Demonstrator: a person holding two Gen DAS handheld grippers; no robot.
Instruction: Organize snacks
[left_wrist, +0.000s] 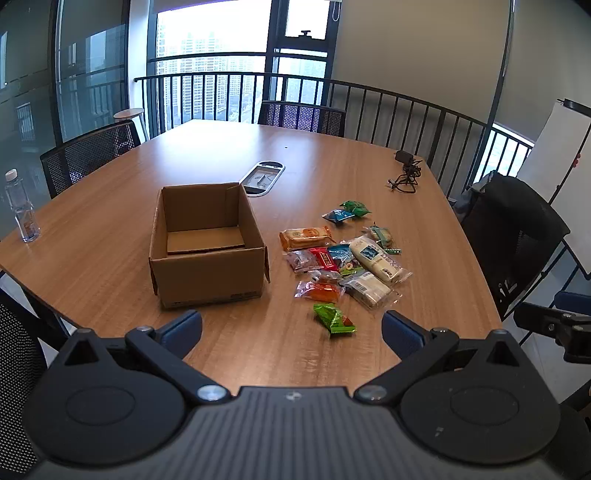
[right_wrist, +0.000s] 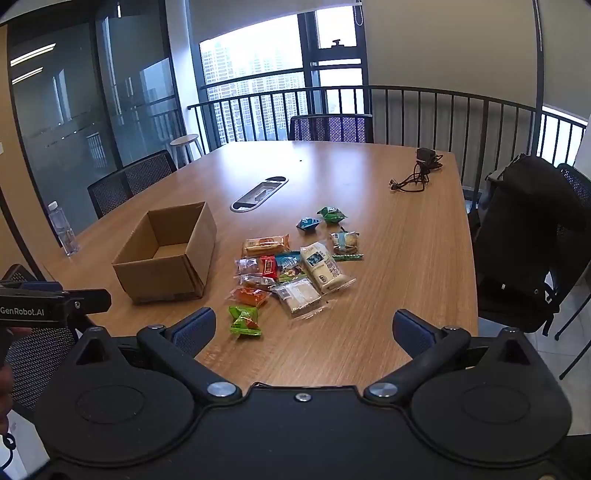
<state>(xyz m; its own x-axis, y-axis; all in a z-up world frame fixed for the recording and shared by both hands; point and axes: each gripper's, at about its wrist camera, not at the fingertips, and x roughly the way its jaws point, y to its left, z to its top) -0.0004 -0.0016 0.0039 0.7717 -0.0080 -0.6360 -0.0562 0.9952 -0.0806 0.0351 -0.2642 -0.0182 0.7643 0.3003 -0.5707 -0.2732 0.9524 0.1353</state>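
the left tongs (left_wrist: 291, 330) are hovering over the near edge of the table (left_wrist: 110, 236) with their blue fingers (left_wrist: 183, 330) spread wide apart and gripping nothing. the right tongs (right_wrist: 304, 330) are hanging the same way, fingers (right_wrist: 195, 328) well apart and empty, and they are showing at the right edge of the left camera's view just as the left ones are showing at the left edge of the right camera's. just beyond the fingertips a green packet (left_wrist: 334, 318) (right_wrist: 243, 320) is lying alone on the wood, nearest of the snacks. behind it the pile of snacks (left_wrist: 347, 264) (right_wrist: 295, 271) is spreading out, packets touching and overlapping, with a blue packet (left_wrist: 337, 215) and another green one (left_wrist: 355, 208) sitting a little apart at the far side. to the left of the pile an open cardboard box (left_wrist: 207, 243) (right_wrist: 166, 254) is standing upright with no snacks inside. farther off, a water bottle (left_wrist: 23, 210) is standing near the left edge, a cable hatch (left_wrist: 262, 177) is sitting past the box, and a black charger with its cord (left_wrist: 406, 171) is lying toward the far right.
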